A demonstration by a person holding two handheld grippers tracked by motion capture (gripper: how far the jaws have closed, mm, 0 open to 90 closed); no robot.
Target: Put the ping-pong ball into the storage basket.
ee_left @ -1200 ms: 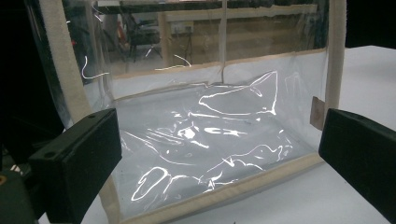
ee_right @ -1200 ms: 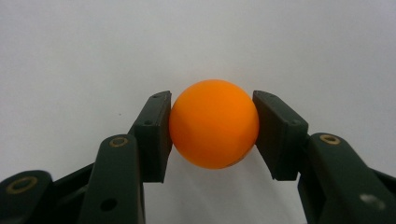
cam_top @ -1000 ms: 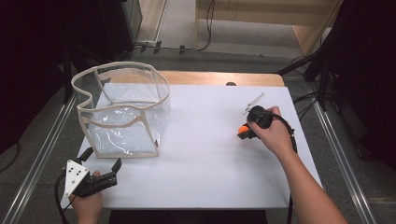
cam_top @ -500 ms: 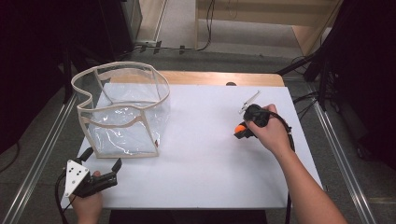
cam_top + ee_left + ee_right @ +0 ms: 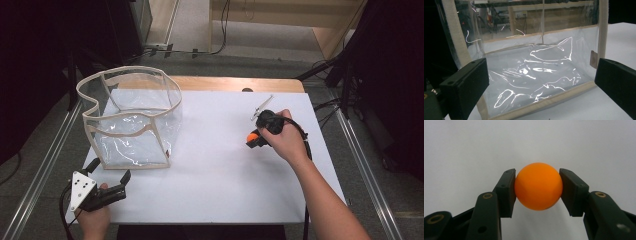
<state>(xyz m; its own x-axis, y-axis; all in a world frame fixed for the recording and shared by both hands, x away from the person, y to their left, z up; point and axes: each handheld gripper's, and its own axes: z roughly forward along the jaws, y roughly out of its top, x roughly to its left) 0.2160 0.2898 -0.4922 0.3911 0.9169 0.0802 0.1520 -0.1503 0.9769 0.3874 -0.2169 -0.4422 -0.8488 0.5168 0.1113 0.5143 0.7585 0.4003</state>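
Toward 3 o'clock on the white table (image 5: 220, 185), as the high view shows it, the right tongs (image 5: 253, 138) hold an orange ball (image 5: 253, 135). The right gripper view shows the grip closely: the orange ball (image 5: 538, 186) sits squarely between the two black pads (image 5: 507, 192), one pad pressed on its 9 o'clock side and the other on its 3 o'clock side, so the right tongs (image 5: 538, 188) are closed on it and only as wide as the ball itself. Plain white table surface (image 5: 529, 142) lies behind the ball. Whether the ball rests on the table or is lifted just off it cannot be told.

Over at 7 o'clock, at the table's near corner, the left tongs (image 5: 107, 175) rest in the person's left hand (image 5: 95, 217) with their jaws spread wide and nothing between them. They point toward 12 o'clock at a clear plastic bag with cream fabric trim (image 5: 131, 117), which stands open at about 10 o'clock on the table. In the left gripper view the bag (image 5: 536, 75) stands just beyond the open left tongs (image 5: 541, 82), its lower trimmed edge near the pads but not touching them.

The ball and the bag stand well apart, with bare table between them.
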